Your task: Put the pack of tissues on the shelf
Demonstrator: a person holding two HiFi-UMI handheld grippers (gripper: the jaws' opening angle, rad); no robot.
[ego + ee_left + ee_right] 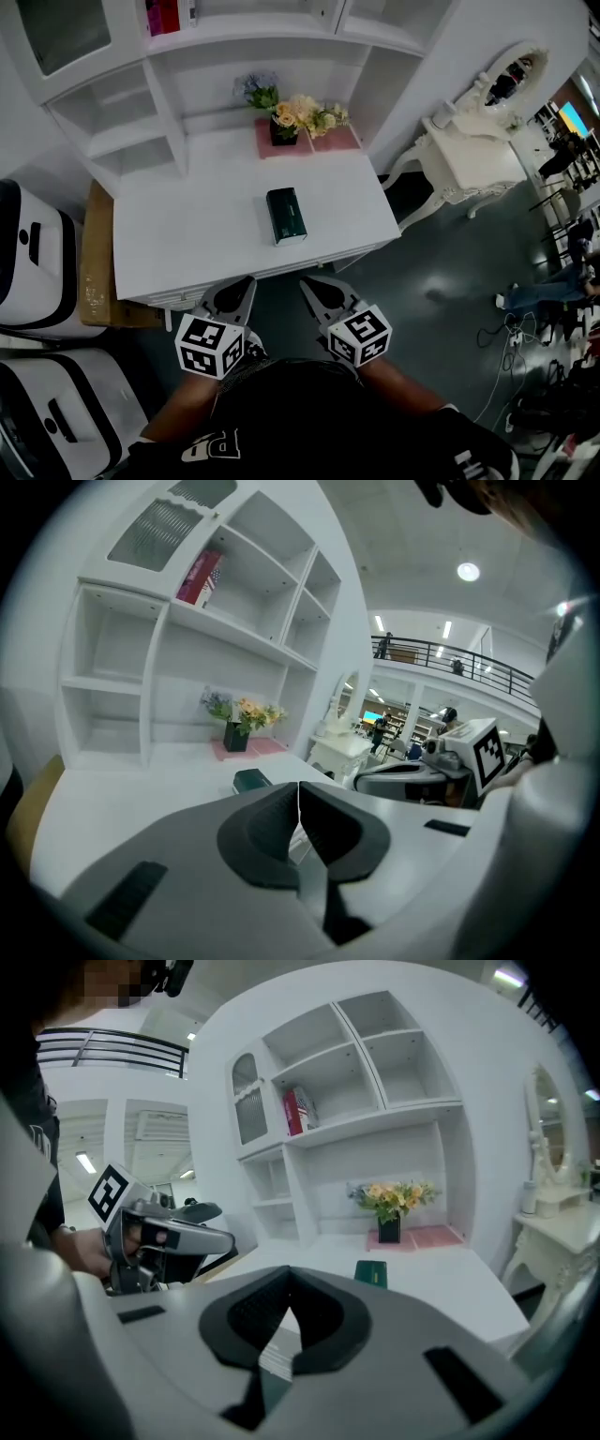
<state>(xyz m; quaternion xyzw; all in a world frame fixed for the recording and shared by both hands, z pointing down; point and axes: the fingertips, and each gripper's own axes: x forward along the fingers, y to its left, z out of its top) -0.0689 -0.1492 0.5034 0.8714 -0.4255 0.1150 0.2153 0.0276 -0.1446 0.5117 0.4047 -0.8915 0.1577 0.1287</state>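
Observation:
The dark green pack of tissues [286,215] lies flat in the middle of the white desk top [197,234]; it also shows as a small green pack [251,780] in the left gripper view and as a green pack [371,1273] in the right gripper view. Both grippers hang side by side in front of the desk's near edge, well short of the pack. My left gripper [246,282] is shut with nothing in it. My right gripper [310,284] is shut and empty as well. White shelves [122,122] rise at the desk's back.
A black vase of flowers [286,124] stands on pink mats [330,139] at the desk's back. A red book [296,1111] sits on an upper shelf. A white dressing table with mirror [478,150] stands to the right; white cases [33,258] to the left.

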